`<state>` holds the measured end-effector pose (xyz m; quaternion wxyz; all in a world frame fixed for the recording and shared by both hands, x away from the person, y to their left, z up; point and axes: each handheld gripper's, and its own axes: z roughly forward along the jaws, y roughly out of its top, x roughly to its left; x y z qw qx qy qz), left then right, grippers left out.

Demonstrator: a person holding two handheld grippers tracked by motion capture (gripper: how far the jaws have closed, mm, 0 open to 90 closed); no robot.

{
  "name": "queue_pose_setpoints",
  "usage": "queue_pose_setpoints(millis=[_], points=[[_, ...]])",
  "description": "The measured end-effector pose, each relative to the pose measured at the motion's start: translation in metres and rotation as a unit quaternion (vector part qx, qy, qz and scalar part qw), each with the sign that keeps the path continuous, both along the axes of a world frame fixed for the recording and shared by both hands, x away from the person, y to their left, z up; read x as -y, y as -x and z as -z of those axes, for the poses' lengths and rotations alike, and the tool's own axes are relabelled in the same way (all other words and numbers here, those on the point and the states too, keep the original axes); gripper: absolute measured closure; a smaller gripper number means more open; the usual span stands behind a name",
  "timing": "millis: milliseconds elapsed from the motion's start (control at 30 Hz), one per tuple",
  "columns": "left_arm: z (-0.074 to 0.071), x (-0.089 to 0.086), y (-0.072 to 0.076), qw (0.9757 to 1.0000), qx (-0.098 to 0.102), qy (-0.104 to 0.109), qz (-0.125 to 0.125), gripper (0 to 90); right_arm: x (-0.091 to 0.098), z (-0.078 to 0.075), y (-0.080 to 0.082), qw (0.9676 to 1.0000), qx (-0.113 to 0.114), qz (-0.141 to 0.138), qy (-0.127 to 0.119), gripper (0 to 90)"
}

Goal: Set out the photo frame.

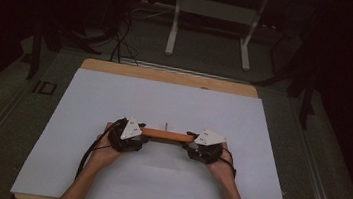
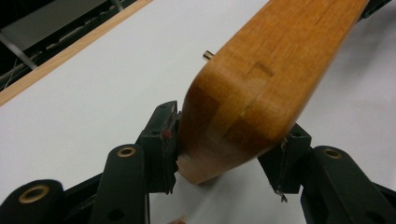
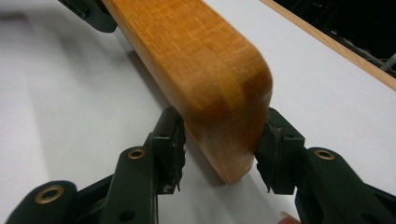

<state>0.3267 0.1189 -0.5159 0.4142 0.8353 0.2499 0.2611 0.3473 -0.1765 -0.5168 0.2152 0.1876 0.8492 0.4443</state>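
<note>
A rounded orange-brown wooden bar (image 1: 168, 135) lies level, left to right, over the middle of the white sheet (image 1: 164, 98). My left gripper (image 1: 141, 135) is shut on its left end and my right gripper (image 1: 194, 141) on its right end. In the left gripper view both jaws press the sides of the bar (image 2: 261, 79) at its rounded end, and a small metal peg (image 2: 208, 55) sticks out of its far side. In the right gripper view the jaws clamp the other end of the bar (image 3: 196, 60), which casts a shadow on the sheet.
The white sheet covers a wooden table whose bare far edge (image 1: 167, 75) shows. Beyond it are dark floor, loose cables (image 1: 120, 43) and the white legs of another frame (image 1: 173, 28). Forearms come in from the bottom edge.
</note>
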Motion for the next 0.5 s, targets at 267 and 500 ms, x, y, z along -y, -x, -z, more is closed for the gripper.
queue_pose_setpoints(millis=[267, 500], points=[[-0.0001, -0.0004, -0.0015, 1.0000, -0.001, 0.002, 0.000, 51.9, 0.0008, -0.0004, -0.0027, 1.0000, -0.006, -0.001, -0.004, 56.0], [-0.0003, 0.0012, 0.0000, 0.9999, 0.008, -0.010, -0.002, 53.0, 0.0017, 0.0000, -0.0035, 0.9999, -0.008, 0.000, -0.010, 55.8]])
